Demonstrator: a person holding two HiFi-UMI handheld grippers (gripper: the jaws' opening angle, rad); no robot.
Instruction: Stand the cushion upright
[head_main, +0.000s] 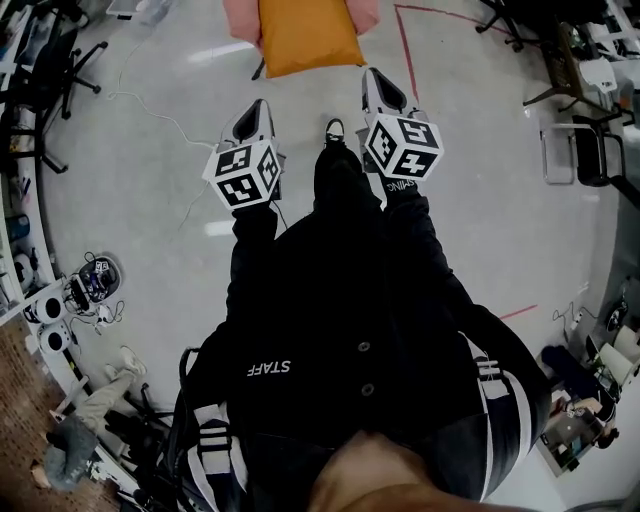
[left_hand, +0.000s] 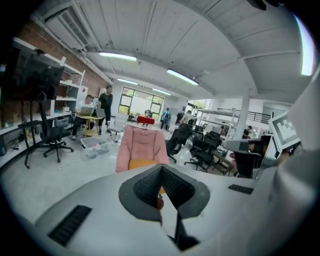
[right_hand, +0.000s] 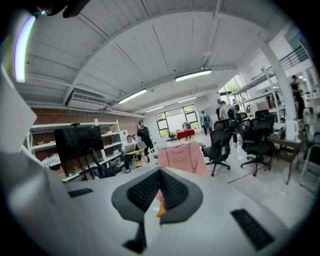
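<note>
An orange cushion (head_main: 308, 36) lies flat on the seat of a pink chair (head_main: 240, 15) at the top of the head view. My left gripper (head_main: 262, 105) is shut and empty, a short way before the chair's left front. To its right, my right gripper (head_main: 371, 76) is shut too, nearer the cushion's right corner and holding nothing. In the left gripper view the pink chair (left_hand: 141, 148) stands ahead with a strip of the orange cushion (left_hand: 142, 163) above the shut jaws. The right gripper view shows the pink chair (right_hand: 182, 157) and a sliver of the cushion (right_hand: 161, 210) behind the closed pads.
Grey floor surrounds the chair, with a white cable (head_main: 160, 115) at the left and red tape lines (head_main: 404, 50) at the right. Black office chairs (left_hand: 200, 150) stand behind the pink chair. Shelves and desks line the left wall (left_hand: 45, 120); people work in the background.
</note>
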